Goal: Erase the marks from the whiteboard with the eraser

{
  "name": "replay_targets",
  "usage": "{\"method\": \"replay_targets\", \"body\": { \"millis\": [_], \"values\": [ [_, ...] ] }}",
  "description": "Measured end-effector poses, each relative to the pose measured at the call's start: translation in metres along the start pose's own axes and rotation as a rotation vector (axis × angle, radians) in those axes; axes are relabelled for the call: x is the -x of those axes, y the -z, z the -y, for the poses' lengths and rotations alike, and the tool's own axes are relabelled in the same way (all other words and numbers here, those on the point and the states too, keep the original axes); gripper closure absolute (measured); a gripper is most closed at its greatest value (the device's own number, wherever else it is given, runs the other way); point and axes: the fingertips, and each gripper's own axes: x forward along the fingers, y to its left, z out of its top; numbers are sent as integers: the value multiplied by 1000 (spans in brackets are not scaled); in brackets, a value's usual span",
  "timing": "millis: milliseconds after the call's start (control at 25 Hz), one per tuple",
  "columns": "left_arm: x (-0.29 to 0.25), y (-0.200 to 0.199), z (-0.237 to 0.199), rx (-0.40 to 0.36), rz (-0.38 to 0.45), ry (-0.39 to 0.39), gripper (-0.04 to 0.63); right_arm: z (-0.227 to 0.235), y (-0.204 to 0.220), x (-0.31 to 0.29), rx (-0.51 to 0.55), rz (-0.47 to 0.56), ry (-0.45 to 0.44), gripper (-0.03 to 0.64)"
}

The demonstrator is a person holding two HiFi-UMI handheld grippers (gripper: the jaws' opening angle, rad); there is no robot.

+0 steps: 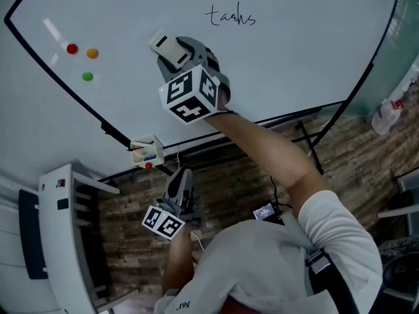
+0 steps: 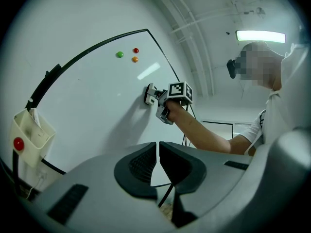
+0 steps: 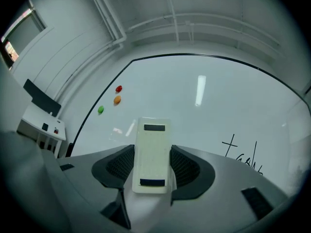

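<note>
The whiteboard (image 1: pixel 281 64) carries black handwriting (image 1: pixel 230 16) near its top, also seen low at the right in the right gripper view as the handwriting (image 3: pixel 242 155). My right gripper (image 1: pixel 169 50) is shut on a white eraser (image 1: pixel 159 42), held against or just off the board, left of and below the writing. The eraser (image 3: pixel 152 154) sits lengthwise between the right jaws. My left gripper (image 1: pixel 180 175) hangs low, away from the board, its jaws shut on nothing (image 2: pixel 158 161). From there the eraser (image 2: pixel 149 95) shows at the board.
Red (image 1: pixel 72 48), orange (image 1: pixel 92 53) and green (image 1: pixel 87 76) magnets sit on the board's left part. A white holder (image 1: pixel 147 151) hangs at the board's lower edge. A white cabinet (image 1: pixel 65 241) stands at the left, the board's stand legs (image 1: pixel 308 136) and a bottle (image 1: pixel 386 113) at the right.
</note>
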Motion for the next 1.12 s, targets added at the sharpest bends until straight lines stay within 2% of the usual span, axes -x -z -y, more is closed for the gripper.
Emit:
{"method": "replay_targets", "body": {
  "millis": [160, 480, 1120],
  "values": [
    [-2, 1, 2, 2, -4, 5, 580, 1, 1, -1, 38, -12, 35, 364],
    [-8, 4, 6, 2, -6, 11, 578, 8, 4, 0, 43, -36, 85, 364],
    [-44, 23, 28, 14, -49, 75, 580, 91, 21, 33, 17, -47, 180, 364]
  ]
}}
